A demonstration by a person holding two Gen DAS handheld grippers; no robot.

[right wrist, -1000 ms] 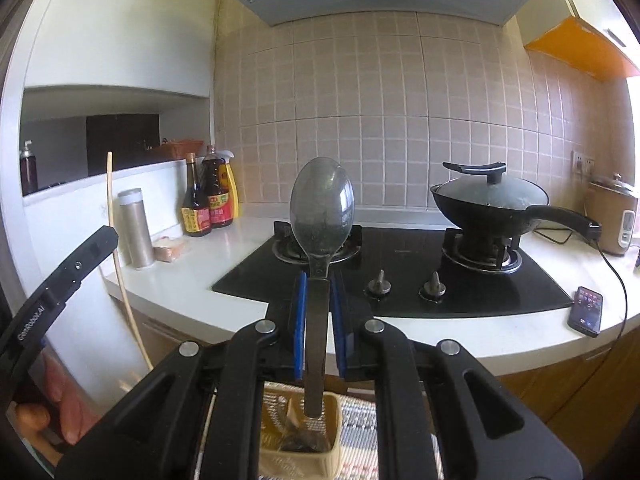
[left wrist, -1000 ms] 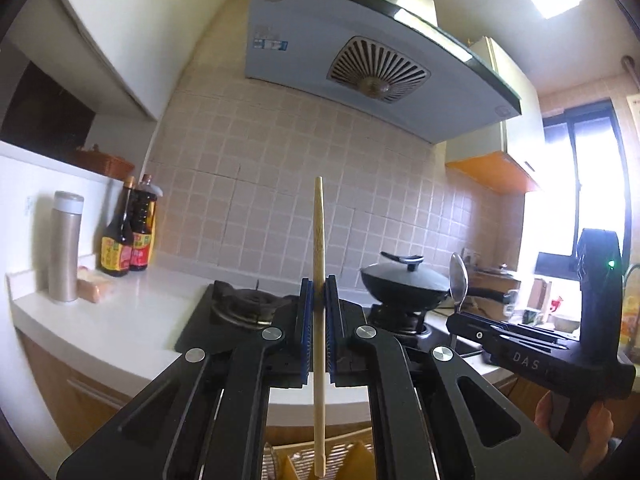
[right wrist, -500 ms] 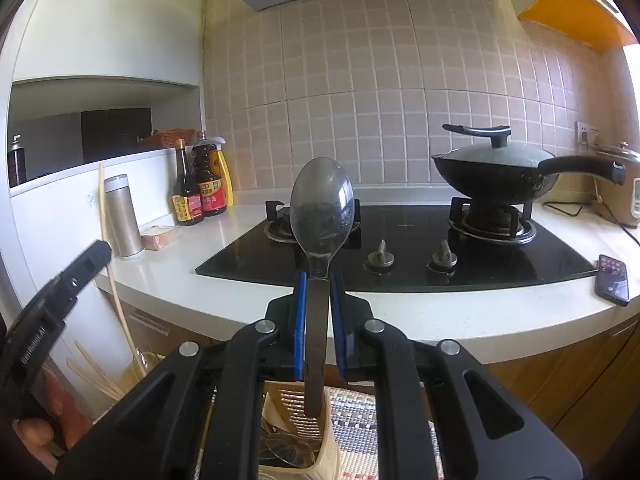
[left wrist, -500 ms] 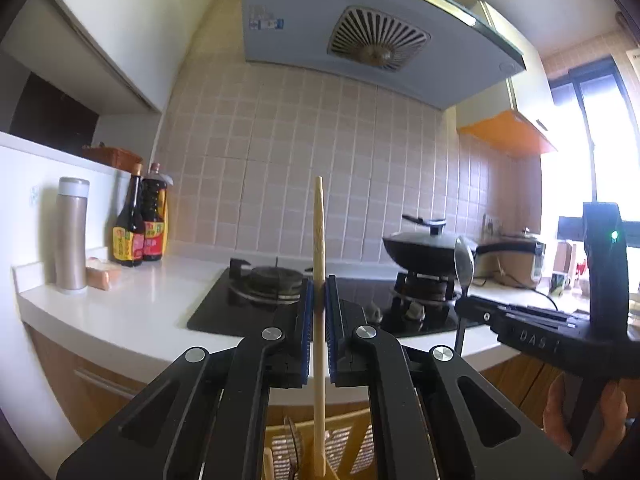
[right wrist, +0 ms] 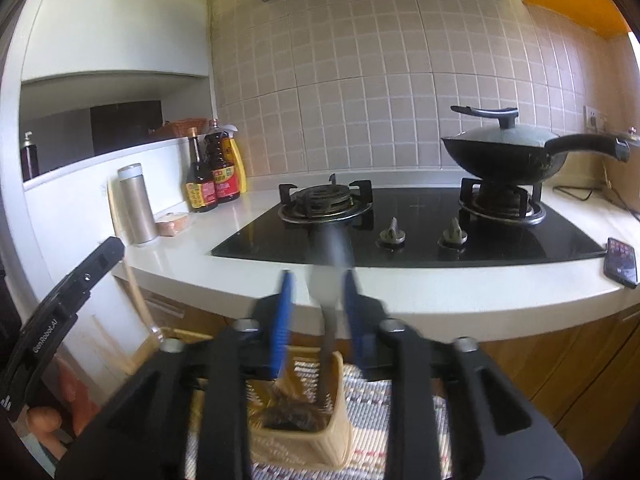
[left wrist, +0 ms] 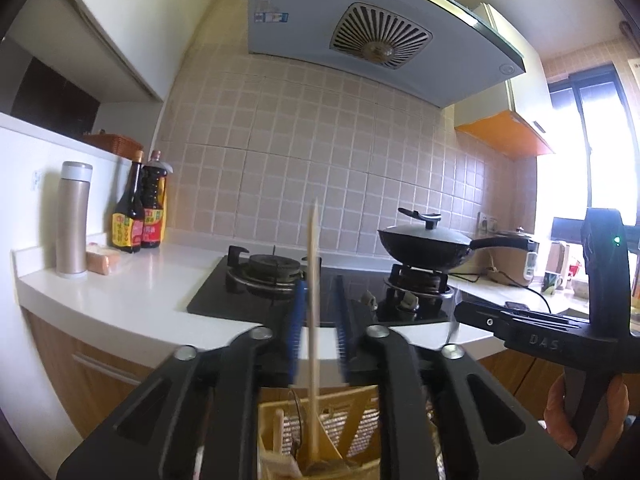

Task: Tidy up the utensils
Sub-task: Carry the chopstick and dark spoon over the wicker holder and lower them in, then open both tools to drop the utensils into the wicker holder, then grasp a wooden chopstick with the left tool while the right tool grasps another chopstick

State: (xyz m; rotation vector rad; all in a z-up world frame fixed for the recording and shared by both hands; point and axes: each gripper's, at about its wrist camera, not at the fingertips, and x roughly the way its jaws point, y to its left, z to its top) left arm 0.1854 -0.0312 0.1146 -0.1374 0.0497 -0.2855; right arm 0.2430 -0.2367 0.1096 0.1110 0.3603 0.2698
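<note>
In the left wrist view my left gripper [left wrist: 318, 320] is open. A wooden chopstick [left wrist: 313, 320] stands loose between its jaws, its lower end in a yellow utensil holder [left wrist: 340, 440] below. In the right wrist view my right gripper [right wrist: 318, 304] is open too. A metal spoon [right wrist: 330, 280], blurred, stands between its jaws with its handle down in the yellow holder compartment [right wrist: 316, 436]. The right gripper also shows in the left wrist view [left wrist: 540, 336], and the left gripper in the right wrist view [right wrist: 60, 304].
A white counter [right wrist: 400, 292] carries a black gas hob [right wrist: 400, 232] with a lidded wok [right wrist: 516, 152]. Sauce bottles [right wrist: 212, 172], a steel flask [right wrist: 138, 204] and a phone [right wrist: 620, 260] sit on it. A woven mat [right wrist: 380, 420] lies under the holder.
Both grippers have opened, letting go of the chopstick and the spoon. Both utensils have dropped lower into the yellow holder. Both cameras have tilted down toward the holder.
</note>
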